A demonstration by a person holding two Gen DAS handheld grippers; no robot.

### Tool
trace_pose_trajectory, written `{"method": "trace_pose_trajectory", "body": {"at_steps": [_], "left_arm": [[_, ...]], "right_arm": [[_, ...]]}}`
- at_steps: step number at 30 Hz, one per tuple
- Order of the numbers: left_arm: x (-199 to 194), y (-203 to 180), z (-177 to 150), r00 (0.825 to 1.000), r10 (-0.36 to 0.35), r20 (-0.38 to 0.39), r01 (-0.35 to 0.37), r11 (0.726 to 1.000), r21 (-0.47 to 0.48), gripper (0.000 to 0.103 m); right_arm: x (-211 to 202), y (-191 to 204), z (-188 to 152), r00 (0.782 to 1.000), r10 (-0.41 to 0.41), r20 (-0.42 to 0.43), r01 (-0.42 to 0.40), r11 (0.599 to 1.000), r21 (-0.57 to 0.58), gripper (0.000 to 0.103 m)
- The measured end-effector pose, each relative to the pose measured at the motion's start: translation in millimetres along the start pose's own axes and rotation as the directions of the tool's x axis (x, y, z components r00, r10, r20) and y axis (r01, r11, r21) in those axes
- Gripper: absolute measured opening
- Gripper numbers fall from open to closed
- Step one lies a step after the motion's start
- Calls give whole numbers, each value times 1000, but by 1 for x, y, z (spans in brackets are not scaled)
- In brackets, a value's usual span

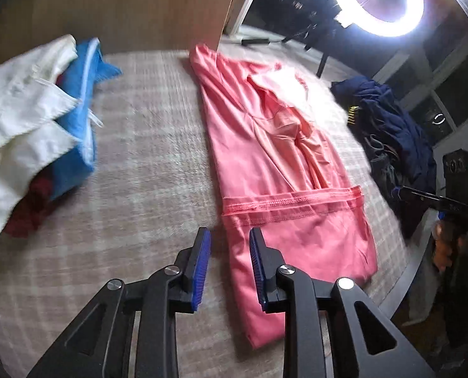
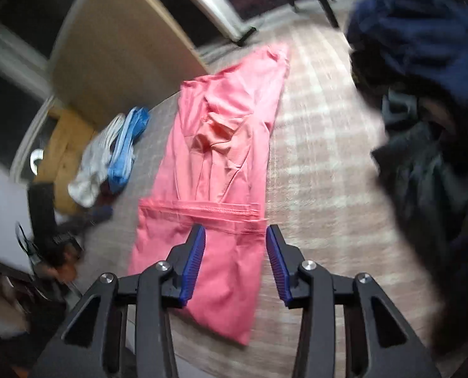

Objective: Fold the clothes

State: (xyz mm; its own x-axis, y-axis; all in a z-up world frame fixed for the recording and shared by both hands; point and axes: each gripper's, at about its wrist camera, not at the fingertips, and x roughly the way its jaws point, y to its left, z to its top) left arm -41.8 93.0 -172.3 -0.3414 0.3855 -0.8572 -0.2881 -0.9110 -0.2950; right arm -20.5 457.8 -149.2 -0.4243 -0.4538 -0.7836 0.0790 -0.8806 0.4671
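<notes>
A pink garment [image 1: 271, 157] lies flat on the plaid bed cover [image 1: 145, 145], folded into a long strip with a stitched hem crossing its near part. My left gripper [image 1: 230, 242] hovers open over the strip's near left edge, nothing between its blue pads. In the right wrist view the same pink garment [image 2: 221, 145] stretches away from me, and my right gripper [image 2: 235, 236] stands open above its near right edge, holding nothing. The right gripper and the hand holding it [image 1: 448, 220] show at the bed's right side in the left wrist view.
A pile of white, blue and dark red clothes [image 1: 38, 132] sits at the left of the bed. A heap of dark navy clothes [image 1: 388, 126] lies at the right. A ring light [image 1: 382, 3] shines beyond the far end. A wooden headboard [image 1: 123, 9] backs the bed.
</notes>
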Motion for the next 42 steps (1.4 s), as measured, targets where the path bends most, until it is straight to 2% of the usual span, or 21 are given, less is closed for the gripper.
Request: {"method": "trace_pose_trajectory", "body": {"at_steps": [1, 3, 7, 10, 12, 13, 14, 16, 19, 22, 25, 27, 30, 35, 37, 40, 42], "left_arm": [[5, -5, -2, 1000, 25, -11, -25, 1000, 11, 30], [15, -16, -5, 999, 31, -31, -30, 999, 43, 30], [29, -24, 1, 999, -17, -46, 20, 998, 66, 30], [50, -25, 10, 996, -53, -78, 59, 995, 77, 30], [67, -18, 13, 993, 5, -122, 5, 996, 86, 30], [69, -16, 14, 993, 26, -119, -15, 995, 95, 25], [69, -13, 15, 993, 46, -112, -34, 994, 105, 26], [61, -6, 17, 990, 56, -131, -44, 995, 88, 26], [22, 2, 24, 996, -12, -90, 17, 998, 59, 26], [-21, 4, 38, 999, -41, -36, 44, 994, 97, 28], [-57, 8, 67, 999, -28, 22, 24, 990, 140, 33], [-64, 9, 94, 998, 16, 62, -27, 982, 186, 35], [-46, 6, 135, 995, 49, 90, -69, 968, 239, 38], [19, 3, 194, 989, 126, 70, -142, 942, 305, 41], [56, 4, 215, 987, 155, 39, -159, 934, 320, 41], [110, 11, 236, 978, 208, -19, -188, 915, 356, 41], [130, 17, 244, 974, 226, -32, -197, 903, 381, 41]], "right_arm": [[4, -1, 1, 999, -32, -11, 32, 999, -25, 40], [16, 1, -3, 997, -79, -26, 76, 993, -86, 40], [41, 16, -4, 999, -31, -31, 25, 982, -189, 40], [59, 29, -4, 998, -38, -55, 23, 967, -254, 40], [75, 25, -5, 992, -86, -92, 61, 968, -245, 39], [71, 22, -4, 992, -90, -92, 67, 972, -226, 34], [59, 20, -3, 993, -82, -82, 65, 978, -199, 34], [36, 16, -1, 996, -68, -60, 59, 988, -145, 34], [2, 10, 2, 998, -50, -26, 48, 997, -63, 34], [-39, 12, 7, 999, -29, 20, 29, 1000, -10, 34], [-78, 28, 27, 995, -48, 91, 49, 999, -14, 36], [-66, 26, 50, 991, -80, 103, 83, 996, -31, 36], [-38, 19, 88, 985, -133, 113, 140, 988, -62, 37], [10, 8, 150, 967, -220, 132, 235, 966, -111, 39], [29, 3, 174, 957, -254, 141, 272, 954, -130, 39], [75, -15, 202, 959, -264, 101, 276, 952, -133, 39], [95, -22, 216, 959, -266, 99, 278, 951, -138, 39]]}}
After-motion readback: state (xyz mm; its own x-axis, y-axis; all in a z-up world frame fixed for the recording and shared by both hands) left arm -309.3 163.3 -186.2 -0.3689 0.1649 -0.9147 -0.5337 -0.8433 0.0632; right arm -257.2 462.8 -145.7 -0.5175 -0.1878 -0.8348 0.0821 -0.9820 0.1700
